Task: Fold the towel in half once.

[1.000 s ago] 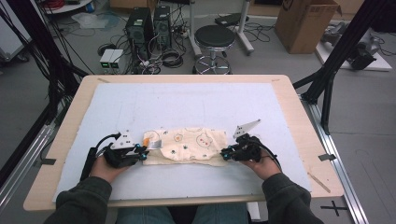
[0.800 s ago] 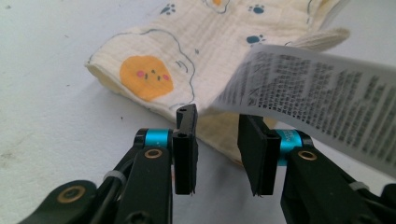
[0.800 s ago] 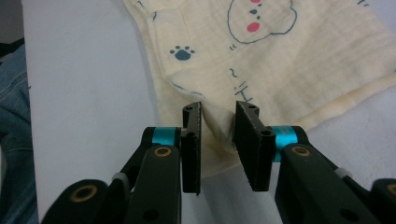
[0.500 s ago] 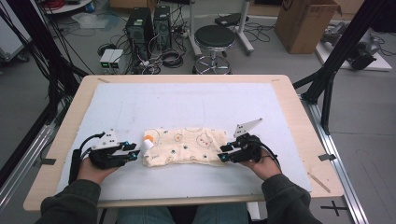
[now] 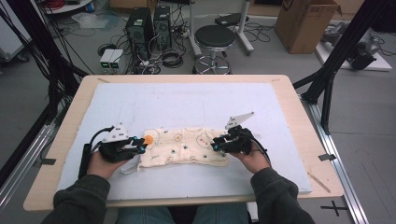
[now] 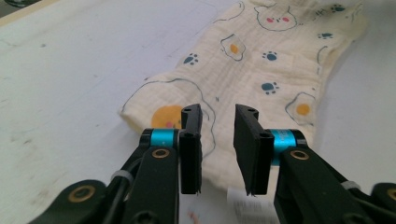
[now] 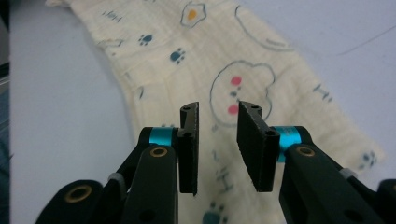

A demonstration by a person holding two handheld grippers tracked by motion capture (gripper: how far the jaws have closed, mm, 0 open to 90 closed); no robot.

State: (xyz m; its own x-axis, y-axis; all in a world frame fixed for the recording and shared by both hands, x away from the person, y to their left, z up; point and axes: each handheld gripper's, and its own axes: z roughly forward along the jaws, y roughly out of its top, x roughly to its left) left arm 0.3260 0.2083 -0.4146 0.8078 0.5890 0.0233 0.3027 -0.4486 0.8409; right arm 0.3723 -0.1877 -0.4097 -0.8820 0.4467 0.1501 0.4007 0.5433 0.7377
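Note:
A folded cream cloth (image 5: 184, 145) printed with bears, eggs and paw prints lies flat across the front of the white mat. My left gripper (image 5: 142, 145) is at its left end and my right gripper (image 5: 215, 144) at its right end, each pointing inward. In the left gripper view the jaws (image 6: 218, 114) hover over the cloth (image 6: 261, 60) near an orange dot, a small gap between them. In the right gripper view the jaws (image 7: 218, 109) stand above a bear print on the cloth (image 7: 261, 70). Both pairs have just been closing, with nothing pinched between the pads.
The white mat (image 5: 187, 100) covers a wooden table (image 5: 299, 116). A small white label (image 6: 243, 198) sticks out at the cloth's near edge. Beyond the table stand a stool (image 5: 215, 39), computer towers (image 5: 147, 23) and a cardboard box (image 5: 303, 21).
My left gripper drew back to the left, off the cloth's end, then returned to it. The right gripper shifted only slightly. The cloth lies as it did.

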